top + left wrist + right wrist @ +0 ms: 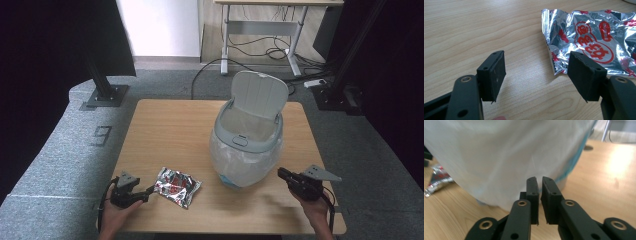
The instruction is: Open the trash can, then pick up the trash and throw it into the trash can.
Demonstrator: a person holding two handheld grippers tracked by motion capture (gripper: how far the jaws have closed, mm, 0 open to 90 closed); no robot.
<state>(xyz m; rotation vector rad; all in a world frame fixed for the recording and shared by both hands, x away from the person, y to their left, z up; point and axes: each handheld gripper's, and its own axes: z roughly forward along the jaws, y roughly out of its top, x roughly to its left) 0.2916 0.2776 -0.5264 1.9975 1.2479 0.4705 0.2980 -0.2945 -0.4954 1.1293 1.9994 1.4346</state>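
Grey carpet [165, 85] covers the floor around the wooden table [170, 125]. Beyond its far edge stands a white-legged desk [260, 25] over tangled cables [270, 50], beside a bright white wall [160, 25]. Dark curtains [45, 50] hang at both sides.

Left tool [536, 72] agape — right tool [540, 182] near-closed

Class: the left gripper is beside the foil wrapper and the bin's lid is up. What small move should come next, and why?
Probably slide the left gripper forward so its open fingers straddle the foil wrapper edge, then close: nothing is gripped yet.
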